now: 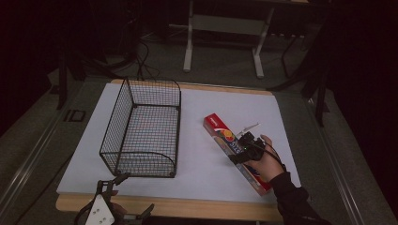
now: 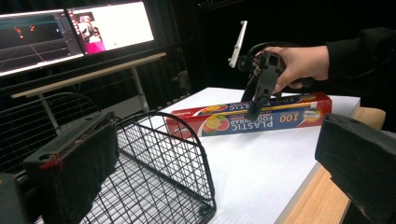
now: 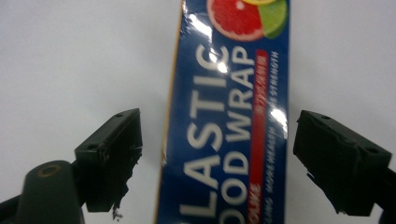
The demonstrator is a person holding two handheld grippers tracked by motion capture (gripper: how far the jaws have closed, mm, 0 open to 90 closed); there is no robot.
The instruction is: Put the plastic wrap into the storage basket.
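Resting at the near left edge of the surface point(image 1: 197, 101), the left tool point(image 1: 123, 196) sits spread and empty just in front of the wire basket point(image 1: 143, 129). To its right, the plastic wrap box point(image 1: 234, 152) lies flat on the white surface, apart from the basket, with the right tool point(image 3: 217, 154) poised over it, jaws spread on either side and not yet pressing. This looks like the grasping step; next likely calls for closing squarely across the box's narrow width.
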